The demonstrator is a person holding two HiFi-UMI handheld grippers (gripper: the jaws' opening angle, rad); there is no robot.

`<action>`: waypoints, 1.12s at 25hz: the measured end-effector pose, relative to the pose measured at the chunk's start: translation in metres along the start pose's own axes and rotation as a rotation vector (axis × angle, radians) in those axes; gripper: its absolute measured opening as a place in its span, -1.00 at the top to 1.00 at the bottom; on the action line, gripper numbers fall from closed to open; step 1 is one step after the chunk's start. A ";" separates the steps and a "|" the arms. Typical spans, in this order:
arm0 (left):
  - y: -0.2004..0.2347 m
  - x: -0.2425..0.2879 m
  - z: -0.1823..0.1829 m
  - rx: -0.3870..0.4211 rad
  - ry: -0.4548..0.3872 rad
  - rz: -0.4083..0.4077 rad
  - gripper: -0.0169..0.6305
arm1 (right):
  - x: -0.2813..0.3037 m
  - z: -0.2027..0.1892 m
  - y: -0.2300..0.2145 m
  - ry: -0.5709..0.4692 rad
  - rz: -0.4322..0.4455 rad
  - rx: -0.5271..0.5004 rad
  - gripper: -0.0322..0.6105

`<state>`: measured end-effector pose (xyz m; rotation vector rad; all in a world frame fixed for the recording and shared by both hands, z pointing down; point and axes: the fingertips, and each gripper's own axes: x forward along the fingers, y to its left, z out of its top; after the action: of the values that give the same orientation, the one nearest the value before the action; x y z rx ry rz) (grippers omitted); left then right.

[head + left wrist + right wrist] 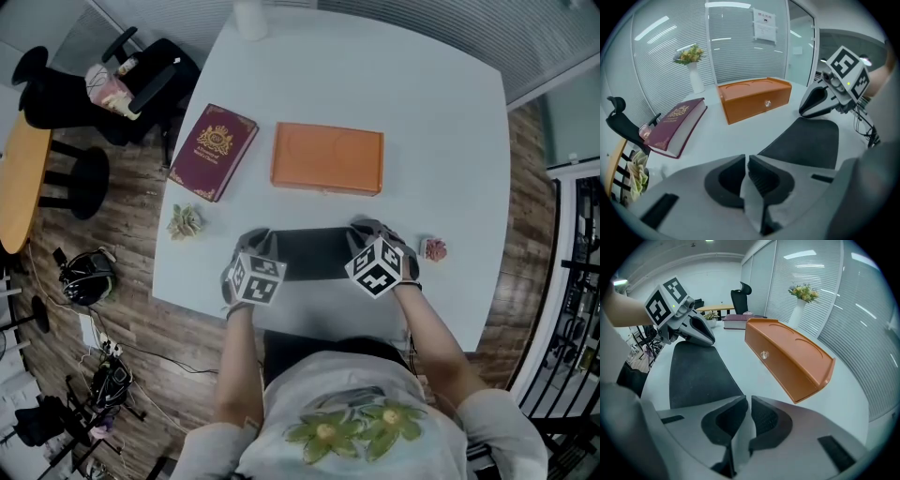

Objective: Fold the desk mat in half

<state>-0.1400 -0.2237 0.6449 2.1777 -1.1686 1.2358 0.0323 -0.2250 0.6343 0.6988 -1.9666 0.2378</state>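
We are pinching the desk mat's (314,255) edge tight in our left gripper (746,164) and right gripper (748,406), and bare table (441,141) is lying open up to the orange box (327,157).

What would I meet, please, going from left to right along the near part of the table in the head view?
small plant → left gripper → desk mat → right gripper → small pink object
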 end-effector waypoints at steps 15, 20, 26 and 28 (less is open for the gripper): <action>0.012 -0.032 0.028 -0.111 -0.122 0.046 0.86 | -0.034 0.021 -0.007 -0.101 -0.035 0.072 0.82; 0.011 -0.051 0.039 -0.135 -0.169 0.062 0.86 | -0.050 0.031 -0.009 -0.150 -0.066 0.088 0.82; 0.010 -0.078 0.057 -0.161 -0.260 0.077 0.86 | -0.075 0.046 -0.007 -0.226 -0.096 0.116 0.82; 0.010 -0.085 0.061 -0.182 -0.286 0.075 0.87 | -0.082 0.051 -0.005 -0.253 -0.104 0.120 0.82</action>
<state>-0.1388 -0.2290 0.5400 2.2389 -1.4255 0.8249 0.0246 -0.2220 0.5382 0.9449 -2.1604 0.2137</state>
